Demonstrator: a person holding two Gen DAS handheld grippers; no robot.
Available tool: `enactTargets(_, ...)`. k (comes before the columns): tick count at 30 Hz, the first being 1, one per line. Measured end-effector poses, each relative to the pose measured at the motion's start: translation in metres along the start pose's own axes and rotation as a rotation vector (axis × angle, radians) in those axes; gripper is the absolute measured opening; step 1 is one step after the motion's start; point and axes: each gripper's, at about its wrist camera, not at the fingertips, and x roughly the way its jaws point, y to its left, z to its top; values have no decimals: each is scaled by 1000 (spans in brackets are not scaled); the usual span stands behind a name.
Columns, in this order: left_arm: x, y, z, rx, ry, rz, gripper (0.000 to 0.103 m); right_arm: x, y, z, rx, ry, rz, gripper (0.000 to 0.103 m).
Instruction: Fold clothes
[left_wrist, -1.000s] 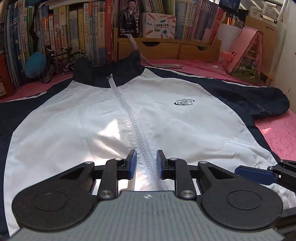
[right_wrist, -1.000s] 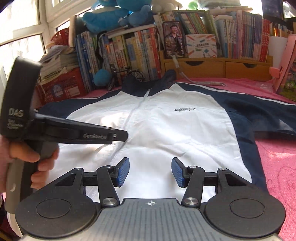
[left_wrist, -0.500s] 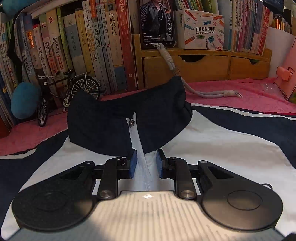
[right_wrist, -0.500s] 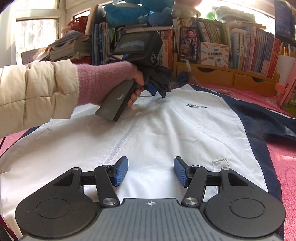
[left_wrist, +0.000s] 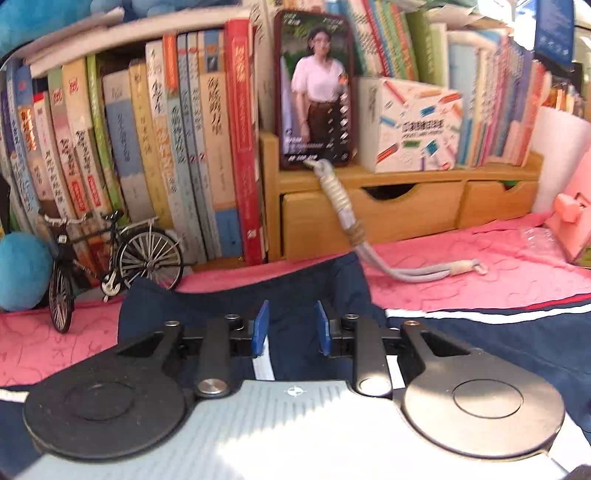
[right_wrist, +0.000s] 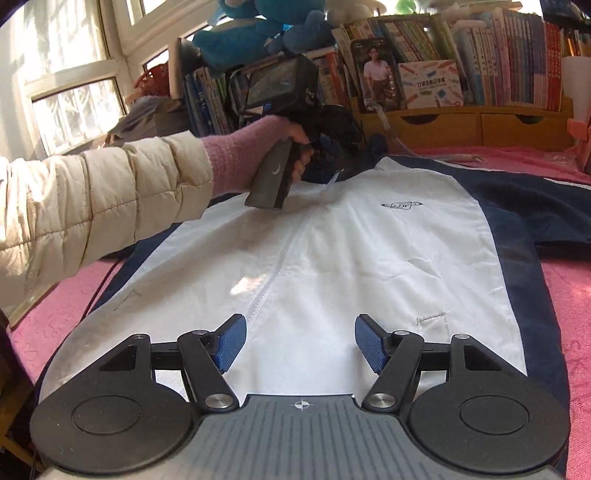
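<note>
A white jacket with navy sleeves, a navy collar and a centre zipper lies flat, front up, on a pink cover. My left gripper hovers at the navy collar. Its jaws are opening, and collar cloth shows in the gap without being pinched. In the right wrist view a hand in a pink cuff and cream padded sleeve holds that left gripper at the collar. My right gripper is over the jacket's lower hem beside the zipper. Its jaws are opening wide, with nothing held between them.
A wall of books and a wooden drawer unit stand just behind the collar. A model bicycle, a phone with a cord strap and a pink box sit along the back. Windows are to the left.
My left gripper has travelled up the zipper from the jacket's middle to the collar, and its jaws have widened. The right gripper stays at the hem with its jaws spread wider.
</note>
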Motion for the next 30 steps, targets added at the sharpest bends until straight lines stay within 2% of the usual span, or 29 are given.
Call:
enactTargets(1, -4, -1, 1, 12, -11, -36, 38, -3, -11, 10, 2, -17, -8, 69)
enactTargets(3, -6, -5, 5, 35, -8, -131, 58, -7, -32, 31, -25, -55, -43, 76)
enactTargets(4, -5, -8, 7, 46, -5, -158, 63, -6, -41, 41, -61, -78, -75, 77)
enactTargets(6, 4, -14, 11, 61, -2, -156, 83, 4, -62, 64, -128, -110, -163, 79)
enactTargets(9, 23, -22, 16, 57, 31, -127, 87, 35, -90, 91, -146, -108, -207, 79)
enactTargets(10, 31, -22, 17, 41, 49, -123, 86, 49, -99, 100, -142, -100, -220, 79)
enactTargets(11, 37, -21, 18, 27, 65, -122, 76, 62, -108, 109, -138, -92, -233, 79)
enactTargets(12, 45, -17, 17, 4, 87, -118, 48, 79, -117, 116, -139, -84, -249, 78)
enactTargets(14, 56, -10, 17, -56, 125, -155, 22, 105, -127, 120, -124, -55, -267, 78)
enactTargets(15, 61, -7, 17, -85, 142, -174, 17, 117, -132, 122, -116, -40, -275, 77)
enactTargets(17, 64, -3, 15, -108, 123, -204, 7, 143, -141, 125, -99, -11, -292, 73)
enactTargets(19, 67, 4, 14, -160, 111, -227, 5, 160, -152, 119, -65, 37, -364, 72)
enactTargets(22, 72, 15, 12, -232, 89, -240, 5, 162, -164, 114, -17, 40, -409, 75)
enactTargets(26, 84, 16, 11, -264, 88, -236, 5, 161, -168, 113, -11, 44, -468, 80)
enactTargets(28, 89, 14, 11, -270, 92, -213, 7, 160, -169, 113, 6, 38, -505, 80)
enactTargets(30, 90, 8, 13, -239, 76, -158, 12, 158, -174, 114, 32, 39, -507, 81)
